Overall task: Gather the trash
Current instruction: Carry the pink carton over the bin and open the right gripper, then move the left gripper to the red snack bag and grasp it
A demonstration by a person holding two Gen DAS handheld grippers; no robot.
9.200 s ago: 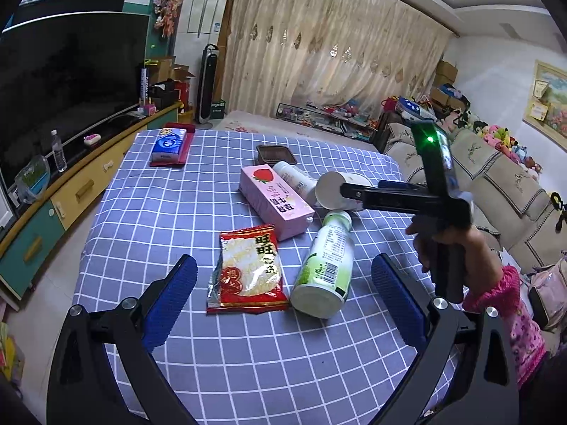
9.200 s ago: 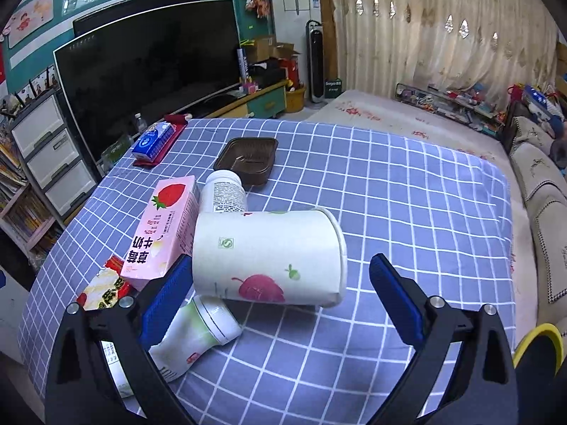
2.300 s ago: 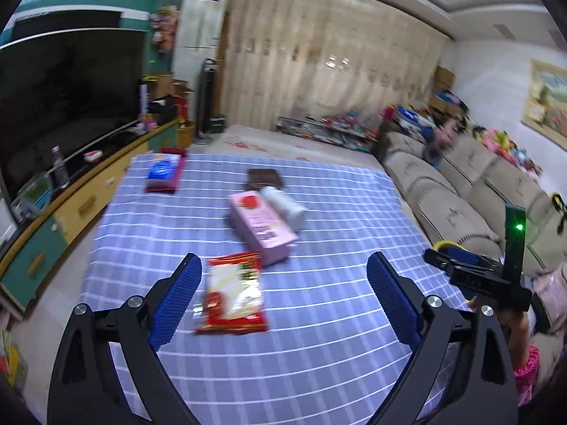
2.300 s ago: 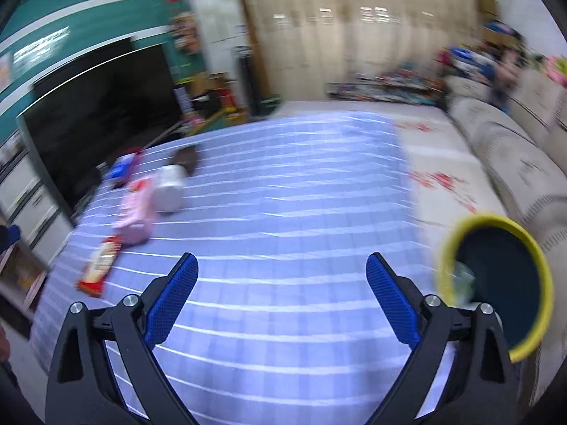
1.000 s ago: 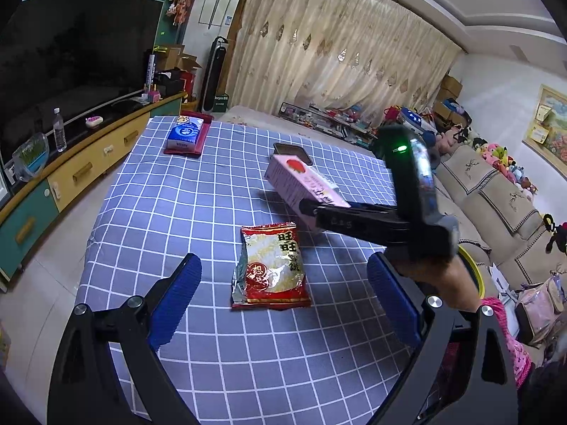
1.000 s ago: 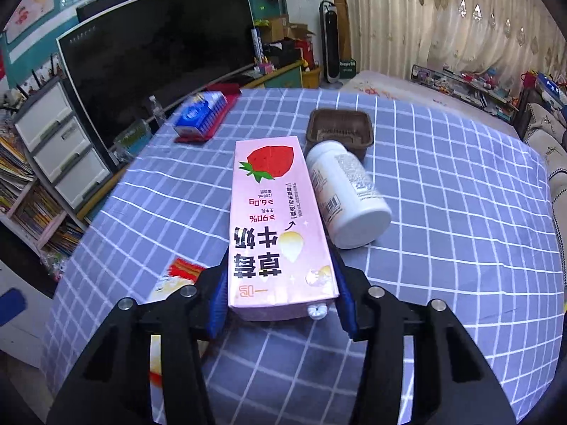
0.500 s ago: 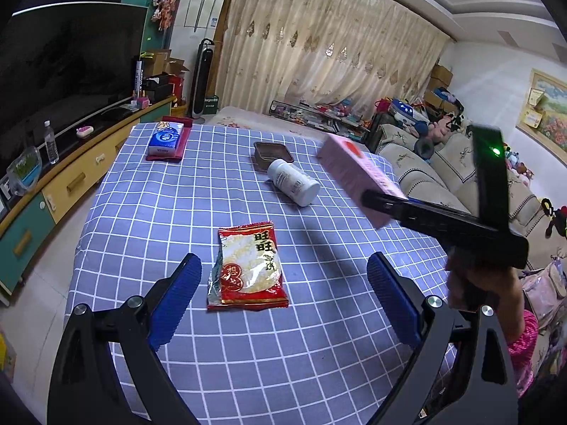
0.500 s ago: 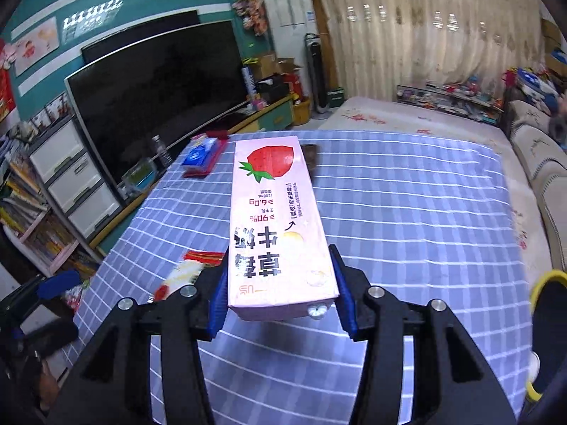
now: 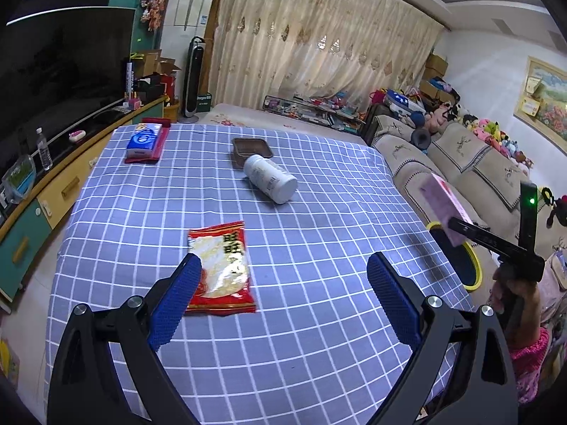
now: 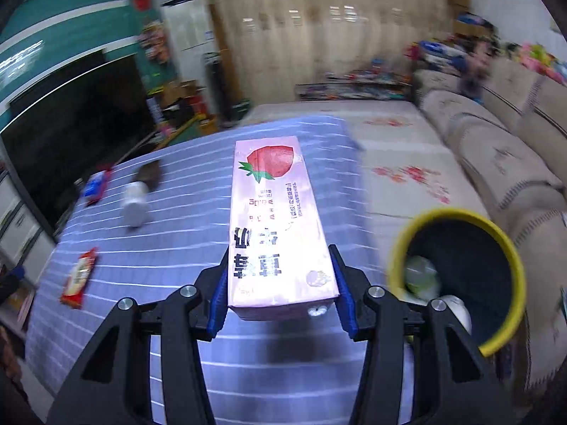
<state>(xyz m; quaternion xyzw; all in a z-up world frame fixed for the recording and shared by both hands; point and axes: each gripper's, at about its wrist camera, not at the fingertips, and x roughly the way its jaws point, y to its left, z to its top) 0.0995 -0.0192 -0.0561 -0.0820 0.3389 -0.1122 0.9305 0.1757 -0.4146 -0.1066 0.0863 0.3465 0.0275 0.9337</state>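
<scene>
Right hand-held gripper (image 10: 280, 304): pinched on the near end of the pink strawberry milk carton (image 10: 278, 226), which is held off the tabletop (image 9: 319, 212) and pointed away from the camera.
Carton position: carried near the yellow-rimmed trash bin (image 10: 457, 276), to its left in the right wrist view; not yet over the opening, as far as can be judged through the motion blur.
Left hand-held gripper (image 9: 283, 301): spread wide and empty, held above the near part of the tabletop, with the red snack packet (image 9: 221, 267) just ahead of its left finger.
Trash bin contents: a green-and-white item and a white rounded item are seen at the bottom; what they are cannot be made out.
Done so far: some trash is judged to be already in the bin, and the carton is on its way there.
Left to collect: the red snack packet and the white bottle (image 9: 271, 179) lying on its side; the brown tray (image 9: 251, 147) behind the bottle is possibly trash as well.
Other items: a blue tissue pack (image 9: 143, 140) is seen on a red mat at the far left corner; it is judged unlikely to be trash.
</scene>
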